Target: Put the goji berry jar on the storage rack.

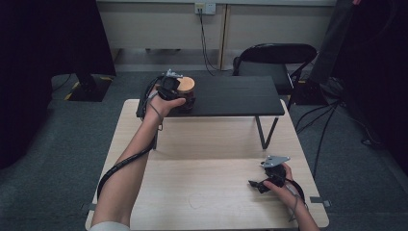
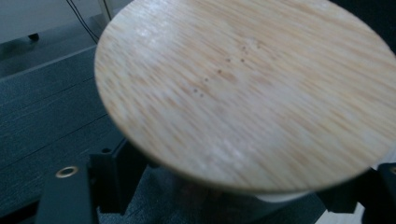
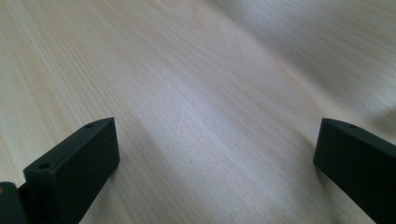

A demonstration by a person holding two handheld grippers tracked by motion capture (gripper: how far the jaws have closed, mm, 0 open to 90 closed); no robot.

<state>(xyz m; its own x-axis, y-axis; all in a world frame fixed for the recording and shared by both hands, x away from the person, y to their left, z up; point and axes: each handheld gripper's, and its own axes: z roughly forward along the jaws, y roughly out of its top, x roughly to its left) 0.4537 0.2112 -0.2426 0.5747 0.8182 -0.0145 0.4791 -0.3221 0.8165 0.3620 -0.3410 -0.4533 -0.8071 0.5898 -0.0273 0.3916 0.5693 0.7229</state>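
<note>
**Lidded jar on raised shelf, left tongs around it; right tongs idle**

Grey carpet surrounds a pale wooden table point(image 1: 211, 144), with a black folding chair point(image 1: 269, 62) beyond its far edge and a wall socket above. On the far half of the table stands a black raised shelf point(image 1: 231, 96).

Container: a jar point(image 1: 185, 94) with a round wooden lid point(image 2: 243, 93) stands on the left end of that shelf. The lid is on, so the contents cannot be seen. In the left gripper view the lid sits directly above and between the two black jaws; the body beneath it is shadowed and blurred, with a pale edge just under the lid's near rim. Its material cannot be made out.

Left gripper point(image 1: 168, 86): at the jar, one jaw to each side of the body below the lid. The jaws stand somewhat apart, but whether the pads press on the jar cannot be told; the contact points are hidden under the lid and cut off at the frame's lower edge.

Right gripper point(image 1: 264, 183): low over the table's near right part, well apart from the jar. Its jaws are spread wide, with bare wood between them.

The left hand point(image 1: 163, 103) covers much of its gripper in the high view. Dark masses at both sides of the room are too dim to identify.
</note>
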